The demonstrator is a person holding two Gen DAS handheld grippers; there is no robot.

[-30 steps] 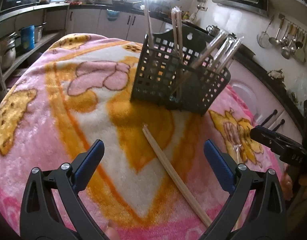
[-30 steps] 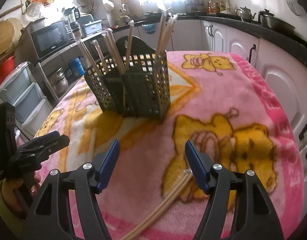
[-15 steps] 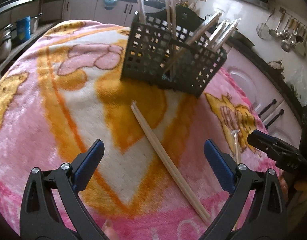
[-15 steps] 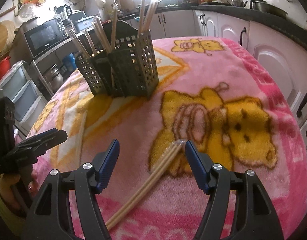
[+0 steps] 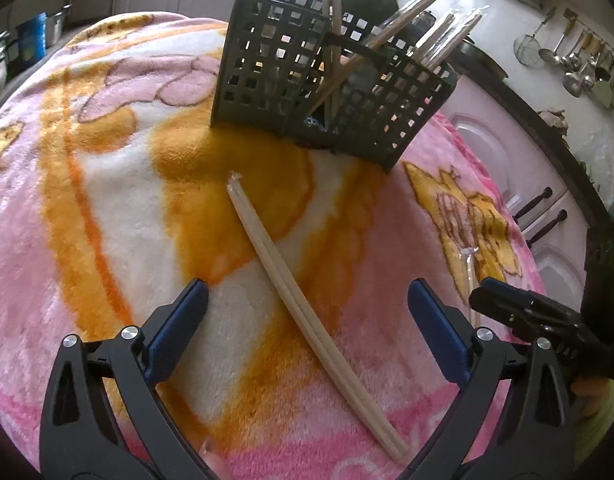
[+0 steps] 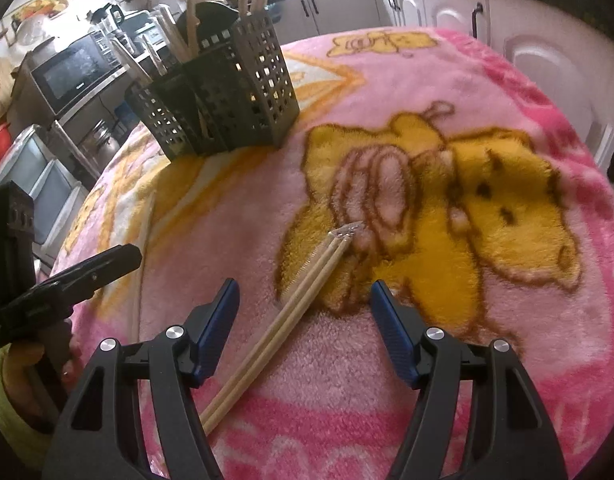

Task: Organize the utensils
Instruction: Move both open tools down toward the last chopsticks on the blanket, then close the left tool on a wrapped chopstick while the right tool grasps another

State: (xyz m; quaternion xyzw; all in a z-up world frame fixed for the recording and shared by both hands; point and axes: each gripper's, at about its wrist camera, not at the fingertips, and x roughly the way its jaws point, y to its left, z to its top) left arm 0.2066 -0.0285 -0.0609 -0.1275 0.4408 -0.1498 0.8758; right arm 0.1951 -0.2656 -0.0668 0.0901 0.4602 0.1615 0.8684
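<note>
The jaws of both grippers were held wide apart, with nothing pressed between the blue pads. Between the spread fingers of the left gripper (image 5: 307, 320) a wrapped pair of chopsticks (image 5: 307, 304) was seen lying flat on the pink blanket (image 5: 107, 200), one end pointing toward the dark slotted utensil caddy (image 5: 327, 92) and stopping just short of its base. Between the fingers of the right gripper (image 6: 305, 316) a second wrapped pair (image 6: 291, 312) was seen, also flat on the blanket and well apart from the caddy (image 6: 223, 92), to its near right. Several more chopsticks were stood upright or leaning in the caddy's compartments.

Neither pair had yet been lifted. A miss was judged likely if the pads were closed too high, since the sticks were sunk a little into the plush pile. Blanket could be pinched along with them. One stick might also slip from the other in its thin sleeve. The light caddy could be tipped if a loaded pair were pushed against the leaning ones.
</note>
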